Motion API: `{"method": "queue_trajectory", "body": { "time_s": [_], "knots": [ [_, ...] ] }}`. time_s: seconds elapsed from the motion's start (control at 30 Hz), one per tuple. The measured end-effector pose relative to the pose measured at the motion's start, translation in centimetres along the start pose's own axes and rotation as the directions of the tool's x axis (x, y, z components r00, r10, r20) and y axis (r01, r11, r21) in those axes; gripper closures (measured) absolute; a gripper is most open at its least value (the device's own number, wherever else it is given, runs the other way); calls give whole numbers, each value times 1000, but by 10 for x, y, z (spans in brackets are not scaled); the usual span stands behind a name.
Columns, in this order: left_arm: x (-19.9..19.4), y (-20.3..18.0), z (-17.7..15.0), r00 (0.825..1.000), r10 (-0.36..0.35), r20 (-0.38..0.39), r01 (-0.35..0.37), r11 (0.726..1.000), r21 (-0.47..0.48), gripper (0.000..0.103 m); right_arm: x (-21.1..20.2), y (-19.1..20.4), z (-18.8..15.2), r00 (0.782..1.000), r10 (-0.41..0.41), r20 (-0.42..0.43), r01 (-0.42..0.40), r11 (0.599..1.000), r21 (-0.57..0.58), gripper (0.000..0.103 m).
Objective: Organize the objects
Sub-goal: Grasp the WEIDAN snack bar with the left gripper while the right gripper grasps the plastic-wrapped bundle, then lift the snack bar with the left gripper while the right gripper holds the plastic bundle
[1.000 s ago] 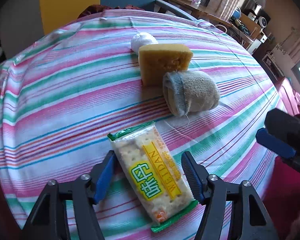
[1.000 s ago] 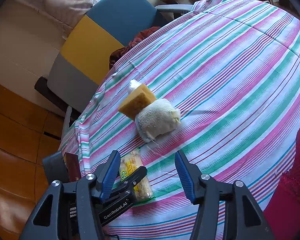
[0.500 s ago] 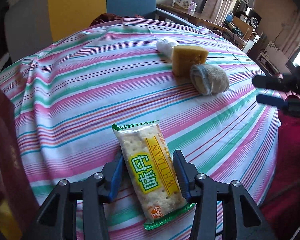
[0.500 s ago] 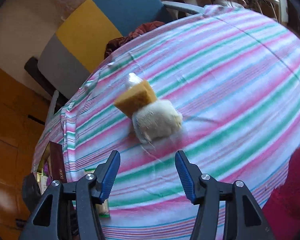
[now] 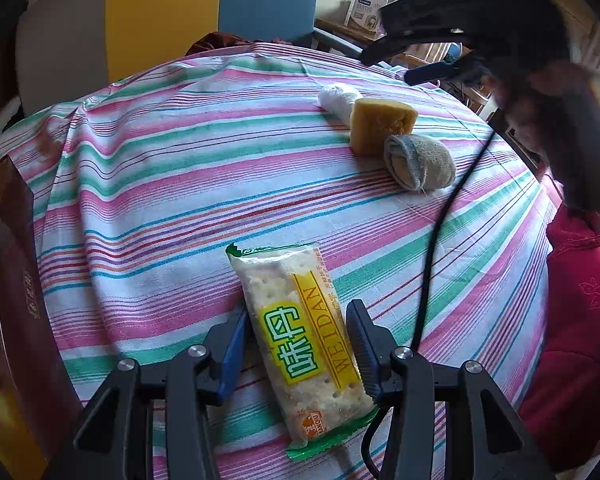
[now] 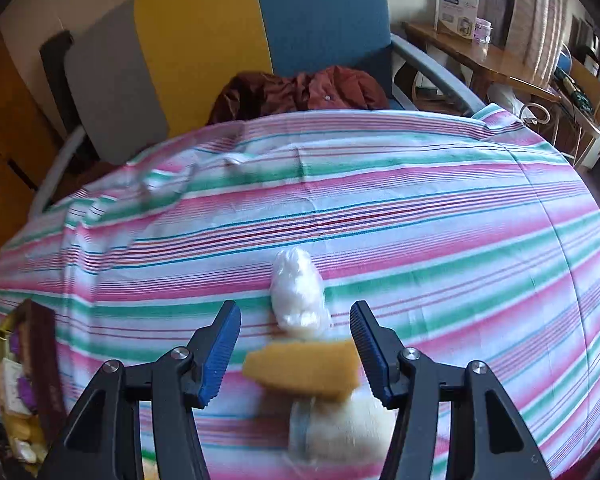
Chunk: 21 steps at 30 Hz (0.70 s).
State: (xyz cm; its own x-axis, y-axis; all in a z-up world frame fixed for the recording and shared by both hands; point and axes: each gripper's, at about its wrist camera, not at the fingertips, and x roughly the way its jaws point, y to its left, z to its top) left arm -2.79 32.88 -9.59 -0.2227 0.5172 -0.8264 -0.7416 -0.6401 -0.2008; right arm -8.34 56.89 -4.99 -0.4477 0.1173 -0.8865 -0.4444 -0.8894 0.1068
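My left gripper (image 5: 298,344) is shut on a Weidan cracker packet (image 5: 300,336) with green ends, held just above the striped tablecloth (image 5: 180,184). A yellow sponge (image 5: 380,126), a rolled grey sock (image 5: 420,164) and a white wad (image 5: 338,98) lie together at the far right. My right gripper (image 6: 296,340) is open above that group: the sponge (image 6: 304,368) sits between its fingers, the sock (image 6: 340,428) below it, the white wad (image 6: 298,294) just ahead. In the left wrist view the right gripper (image 5: 432,60) hangs over the sponge.
A dark red box (image 5: 24,304) with small items stands at the table's left edge; it also shows in the right wrist view (image 6: 40,368). A grey, yellow and blue chair (image 6: 220,40) with red cloth (image 6: 300,92) stands behind the table. A black cable (image 5: 440,240) crosses the right side.
My left gripper has closed on the cracker packet and drawn back with it. My right gripper has swung from beside the packet to over the sponge, sock and wad.
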Motion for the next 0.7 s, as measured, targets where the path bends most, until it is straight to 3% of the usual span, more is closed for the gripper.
{"method": "queue_trajectory", "body": {
  "time_s": [0.27,0.37,0.5,0.6,0.7],
  "knots": [
    [-1,2,-2,1000,-17,7,17,1000,-4,53,58,13,14,989,-89,-115,82,994,-66,47],
    [-1,2,-3,1000,-18,10,18,1000,-8,53,69,17,10,984,-96,-147,84,993,-88,66],
    [-2,1,-5,1000,-16,16,16,1000,-3,53,39,21,7,996,-87,-24,84,991,-104,67],
    [-2,0,-5,1000,-12,22,12,1000,0,53,-4,25,1,996,7,85,1,995,-103,67],
    [-3,1,-5,1000,-10,27,10,1000,-1,55,-40,33,-17,984,137,110,-122,984,-133,67]
  ]
}}
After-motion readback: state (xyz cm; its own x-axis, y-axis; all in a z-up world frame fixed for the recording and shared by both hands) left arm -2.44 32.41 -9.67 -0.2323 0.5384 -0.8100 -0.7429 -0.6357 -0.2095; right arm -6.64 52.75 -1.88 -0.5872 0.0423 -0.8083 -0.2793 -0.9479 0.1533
